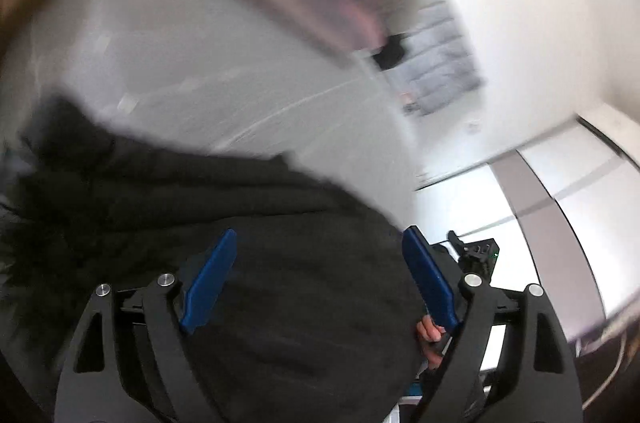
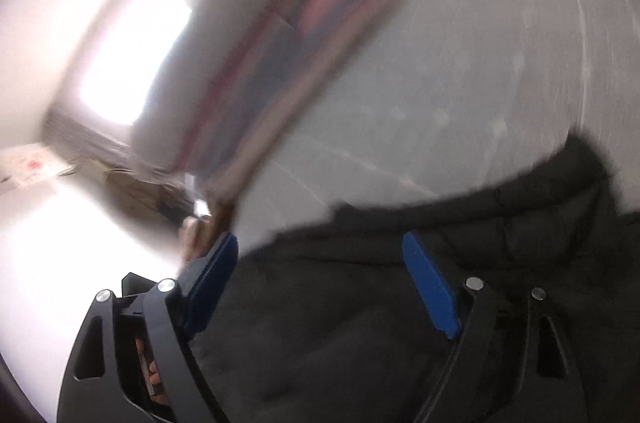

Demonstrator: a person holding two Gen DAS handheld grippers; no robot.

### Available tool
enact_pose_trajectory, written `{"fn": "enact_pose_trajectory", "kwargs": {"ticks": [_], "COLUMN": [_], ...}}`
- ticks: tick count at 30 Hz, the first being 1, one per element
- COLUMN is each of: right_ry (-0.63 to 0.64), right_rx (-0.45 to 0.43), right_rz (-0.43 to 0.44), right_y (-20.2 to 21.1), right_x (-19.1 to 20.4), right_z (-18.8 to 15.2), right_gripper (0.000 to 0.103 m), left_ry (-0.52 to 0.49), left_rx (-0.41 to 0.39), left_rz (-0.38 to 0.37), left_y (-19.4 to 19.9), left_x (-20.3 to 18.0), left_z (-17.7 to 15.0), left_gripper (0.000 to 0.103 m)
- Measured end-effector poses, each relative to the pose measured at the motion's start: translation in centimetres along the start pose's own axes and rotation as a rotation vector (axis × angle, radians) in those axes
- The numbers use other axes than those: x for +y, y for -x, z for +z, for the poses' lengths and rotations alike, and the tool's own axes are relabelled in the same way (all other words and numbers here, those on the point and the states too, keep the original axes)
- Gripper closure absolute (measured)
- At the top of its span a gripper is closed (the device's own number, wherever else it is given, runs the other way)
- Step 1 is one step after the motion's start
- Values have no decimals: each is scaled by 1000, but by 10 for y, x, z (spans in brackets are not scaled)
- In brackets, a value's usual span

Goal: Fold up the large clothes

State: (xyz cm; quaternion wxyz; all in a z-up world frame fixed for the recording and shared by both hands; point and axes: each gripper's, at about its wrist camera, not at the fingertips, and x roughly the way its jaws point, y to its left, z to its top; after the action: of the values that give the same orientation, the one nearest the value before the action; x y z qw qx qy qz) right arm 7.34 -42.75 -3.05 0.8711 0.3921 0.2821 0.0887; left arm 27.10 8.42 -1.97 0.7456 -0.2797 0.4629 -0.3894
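Left claw point(image 1: 320, 247) spread wide, blue fingers point(image 1: 210, 281) apart over the black coat point(image 1: 160, 191); right claw point(image 2: 320, 247) likewise wide apart above the same coat.

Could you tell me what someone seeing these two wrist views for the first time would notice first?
Most striking is the black padded garment filling the lower part of both views, lying on a pale grey surface. The left gripper and right gripper each hang over it with blue fingers spread wide, gripping nothing. Both pictures are heavily blurred.
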Motion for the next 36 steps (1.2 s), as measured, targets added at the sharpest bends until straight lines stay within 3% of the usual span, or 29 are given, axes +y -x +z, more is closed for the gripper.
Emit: {"fn": "enact_pose_trajectory", "kwargs": {"ticks": [2,5,6,8,9,11,14,16,19,20,22,24,26,27,28,32,34,36], "right_ry": [55,151,207,229,239,224,268,354,459,476,485,549,470,440,425,577,623,611], "right_rx": [-52,-69,-25,151,201,171,64,68,155,227,418,472,475,453,401,224,175,183], "right_rz": [-91,-324,-455,-570,-560,-580,-516,-451,-436,-455,-530,-558,-571,-576,-533,-431,-412,-377], "right_y": [28,49,44,11,3,11,29,33,12,-3,-42,-56,-50,-43,-33,-14,-17,-29], "right_x": [7,5,-1,-23,-33,-25,23,65,104,105,86,83,89,94,106,168,184,186], "right_z": [-8,-32,-43,-58,-65,-61,-67,-85,-121,-135,-161,-169,-160,-157,-155,-183,-199,-208], "right_gripper": [21,18,17,15,15,15,15,15,12,9,6,5,6,6,6,6,6,6], "left_ry": [-57,-85,-94,-87,-66,-64,-33,-44,-89,-94,-90,-123,-142,-124,-87,23,126,251], "left_rx": [-53,-133,-155,-159,-139,-97,-124,-184,-257,-249,-179,-103,-97,-115,-177,-351,-371,-371], "left_rz": [-14,-8,16,54,121,228,233,202,233,266,334,354,380,359,286,159,123,91], "left_y": [21,55,62,70,63,50,54,69,85,83,72,58,62,73,93,170,195,211], "left_x": [-18,-26,-24,-11,2,21,27,14,1,4,16,28,23,20,16,15,31,55], "left_z": [-10,-43,-59,-81,-90,-98,-110,-118,-130,-133,-137,-143,-146,-147,-150,-164,-178,-202], "left_gripper": [21,16,15,15,15,15,15,15,15,15,15,15,15,15,15,15,13,13]}}
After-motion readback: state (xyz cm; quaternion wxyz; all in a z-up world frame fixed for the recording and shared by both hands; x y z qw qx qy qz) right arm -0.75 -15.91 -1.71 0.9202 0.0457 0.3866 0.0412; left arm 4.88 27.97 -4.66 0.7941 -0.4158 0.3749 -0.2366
